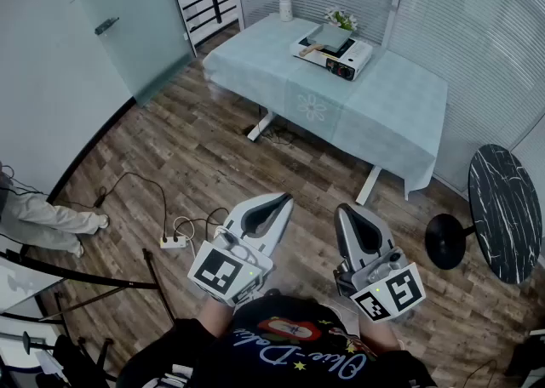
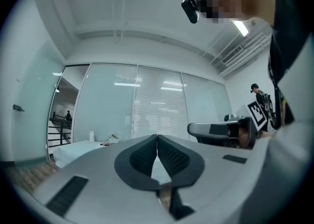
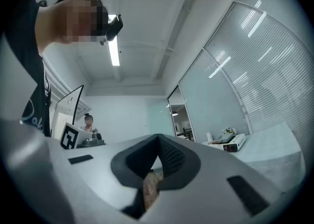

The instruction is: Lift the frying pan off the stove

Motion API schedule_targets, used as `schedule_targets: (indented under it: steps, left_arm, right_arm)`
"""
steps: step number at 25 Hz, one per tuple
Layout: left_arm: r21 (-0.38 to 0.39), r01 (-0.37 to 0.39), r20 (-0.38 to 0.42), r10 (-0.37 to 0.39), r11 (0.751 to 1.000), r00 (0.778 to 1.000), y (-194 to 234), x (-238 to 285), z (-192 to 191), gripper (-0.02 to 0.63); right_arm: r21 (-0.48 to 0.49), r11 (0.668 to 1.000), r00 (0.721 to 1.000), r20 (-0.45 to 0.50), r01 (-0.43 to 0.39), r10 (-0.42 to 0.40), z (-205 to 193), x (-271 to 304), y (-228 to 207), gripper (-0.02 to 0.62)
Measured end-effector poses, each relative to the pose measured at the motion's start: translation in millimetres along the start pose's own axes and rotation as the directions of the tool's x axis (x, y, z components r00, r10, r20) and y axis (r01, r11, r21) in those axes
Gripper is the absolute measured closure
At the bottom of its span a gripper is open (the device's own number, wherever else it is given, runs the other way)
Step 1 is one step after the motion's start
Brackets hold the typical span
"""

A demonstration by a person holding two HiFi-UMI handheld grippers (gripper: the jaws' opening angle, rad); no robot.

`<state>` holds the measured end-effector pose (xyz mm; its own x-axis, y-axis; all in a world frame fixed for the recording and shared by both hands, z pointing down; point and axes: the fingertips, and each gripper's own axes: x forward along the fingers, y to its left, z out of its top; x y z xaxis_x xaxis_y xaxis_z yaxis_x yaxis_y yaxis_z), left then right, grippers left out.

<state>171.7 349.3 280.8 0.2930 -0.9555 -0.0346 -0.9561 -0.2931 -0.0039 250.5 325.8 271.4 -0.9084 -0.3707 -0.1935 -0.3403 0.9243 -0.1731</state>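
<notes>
Head view puts the frying pan (image 1: 329, 36) on the stove (image 1: 341, 61) at one o'clock, well apart from the left gripper (image 1: 283, 200) and right gripper (image 1: 344, 208). Both are clenched and empty; arriving unopened could shove the pan.

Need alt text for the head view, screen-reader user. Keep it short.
Seen from above, a person holds the left gripper and right gripper shut and empty near their body, over a wood floor. Across the room the frying pan sits on a white stove on a cloth-covered table, untouched; a round black side table stands to the right.
</notes>
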Motion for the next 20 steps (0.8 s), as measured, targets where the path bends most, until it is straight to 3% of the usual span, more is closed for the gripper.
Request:
schedule_targets:
  steps: [6, 15, 20]
  left_arm:
    - [0.028, 0.008, 0.0, -0.008, 1.0, 1.0, -6.4, 3.8, 2.4, 0.601]
    - [-0.03, -0.014, 0.01, 0.014, 0.999, 1.0, -14.4, -6.2, 2.3, 0.601]
    - [-0.018, -0.037, -0.028, 0.036, 0.999, 0.999, -20.7, -2.3, -6.4, 0.601]
  right_arm:
    - [-0.009, 1.0, 1.0, 0.011, -0.01, 0.01, 3.3, -1.8, -1.4, 0.595]
    - [0.033, 0.999, 0.999, 0.022, -0.03, 0.03, 4.3, -14.6, 3.4, 0.595]
    - [0.065, 0.997, 0.999, 0.031, -0.029, 0.027, 2.1, -25.4, -4.0, 0.595]
